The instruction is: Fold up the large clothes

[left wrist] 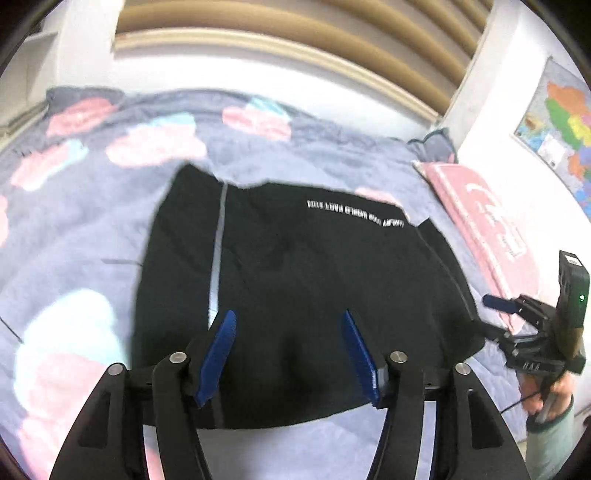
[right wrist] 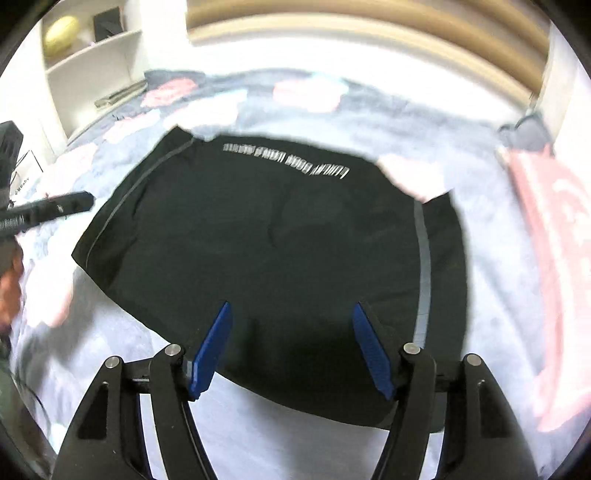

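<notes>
Black garment (left wrist: 303,280) lies flat on the bed, roughly mid-bedspread, partly folded into a wide block w/ sides turned in. White lettering (left wrist: 356,214) runs along its far edge, too blurred to read. Grey stripe (left wrist: 218,254) runs far-to-near down one side; in the right wrist view a matching grey stripe (right wrist: 423,266) shows on the opposite side. Near hem sits close to the bed's near edge. Cloth has a few soft creases around the middle, otherwise smooth.

Left gripper (left wrist: 290,354): jaws spread wide, blue pads (left wrist: 218,358) apart w/ nothing between them, hanging over the garment's near portion. Can't tell if the tips touch the cloth.

Right gripper (right wrist: 291,347): also wide open, blue pads (right wrist: 371,350) well apart, gripping nothing, over the garment's near hem. From the left wrist view the right gripper shows at the garment's right edge, held in a hand (left wrist: 554,395); one blue finger tip is visible there.

Under the garment: lavender bedspread (left wrist: 74,229) w/ pink and pale-blue blotch pattern. Pink cloth (left wrist: 487,236) w/ white print lies along the bed's right edge, just beside the garment's far right corner. Beyond the far edge: slatted tan headboard (left wrist: 295,40). Coloured map (left wrist: 561,122) on the right wall. White shelf unit (right wrist: 92,70) at far left w/ a yellowish round item (right wrist: 61,35) on top shelf.
</notes>
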A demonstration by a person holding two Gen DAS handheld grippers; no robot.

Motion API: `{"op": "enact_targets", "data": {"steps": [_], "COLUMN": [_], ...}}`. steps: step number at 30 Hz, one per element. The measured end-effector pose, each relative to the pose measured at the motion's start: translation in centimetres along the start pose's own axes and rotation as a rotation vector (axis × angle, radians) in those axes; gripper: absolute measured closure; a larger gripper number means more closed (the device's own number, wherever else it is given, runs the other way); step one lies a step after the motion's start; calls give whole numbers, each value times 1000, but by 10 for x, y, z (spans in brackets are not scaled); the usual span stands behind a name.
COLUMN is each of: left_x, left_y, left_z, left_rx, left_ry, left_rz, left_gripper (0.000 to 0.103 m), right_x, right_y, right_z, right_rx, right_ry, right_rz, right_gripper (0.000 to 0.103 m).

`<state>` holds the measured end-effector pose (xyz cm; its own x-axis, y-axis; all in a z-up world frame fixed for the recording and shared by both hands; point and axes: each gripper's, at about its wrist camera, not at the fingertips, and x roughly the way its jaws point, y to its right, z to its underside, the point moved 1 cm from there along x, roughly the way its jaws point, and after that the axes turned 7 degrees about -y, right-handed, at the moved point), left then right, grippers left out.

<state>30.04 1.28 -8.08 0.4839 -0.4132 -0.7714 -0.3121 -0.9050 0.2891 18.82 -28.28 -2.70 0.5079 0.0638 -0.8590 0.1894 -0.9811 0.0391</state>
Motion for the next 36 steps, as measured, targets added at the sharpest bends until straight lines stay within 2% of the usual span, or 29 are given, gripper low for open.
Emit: {"op": "enact_targets", "data": {"steps": [3, 5, 8, 10, 13, 16, 21, 24, 26, 28, 31, 33, 36], "left_x": [-24, -31, -31, -22, -3, 26, 64, 85, 102, 122, 140, 145, 149], "left_y": [-10, -19, -32, -45, -65, -83, -118, -132, -138, -145, -159, -160, -155], "left_z": [-2, -8, -13, -19, -25, -31, -35, -32, -30, -27, -23, -23, -25], "left_rx": [21, 20, -20, -64, -111, -147, -240, -293, -318, -360, -450, -457, -443], "left_ry": [49, 66, 73, 60, 31, 6, 16, -19, -76, -141, -188, -196, -202], "left_rz": [-27, -47, -76, -79, -60, -92, -102, -18, 45, 146, 316, 341, 341], "left_gripper": [39, 37, 30, 29, 29, 29, 29, 29, 29, 29, 26, 25, 25], "right_x": [-17, -19, -12, -4, 15, 42, 74, 93, 105, 119, 134, 140, 152], "right_y": [28, 52, 87, 105, 126, 151, 175, 182, 183, 186, 192, 197, 210], "right_z": [3, 3, 3, 5, 8, 16, 22, 20, 19, 20, 20, 21, 28], "right_rx": [22, 71, 176, 228, 276, 356, 435, 447, 448, 471, 508, 498, 567], "right_ry": [40, 35, 20, 19, 9, -19, -27, -32, -38, -41, -46, -38, -69], "right_rz": [42, 59, 21, -2, 26, -4, -38, -80, -100, -143, -194, -267, -378], "right_gripper": [27, 27, 27, 27, 27, 27, 27, 27, 27, 27, 27, 26, 24]}}
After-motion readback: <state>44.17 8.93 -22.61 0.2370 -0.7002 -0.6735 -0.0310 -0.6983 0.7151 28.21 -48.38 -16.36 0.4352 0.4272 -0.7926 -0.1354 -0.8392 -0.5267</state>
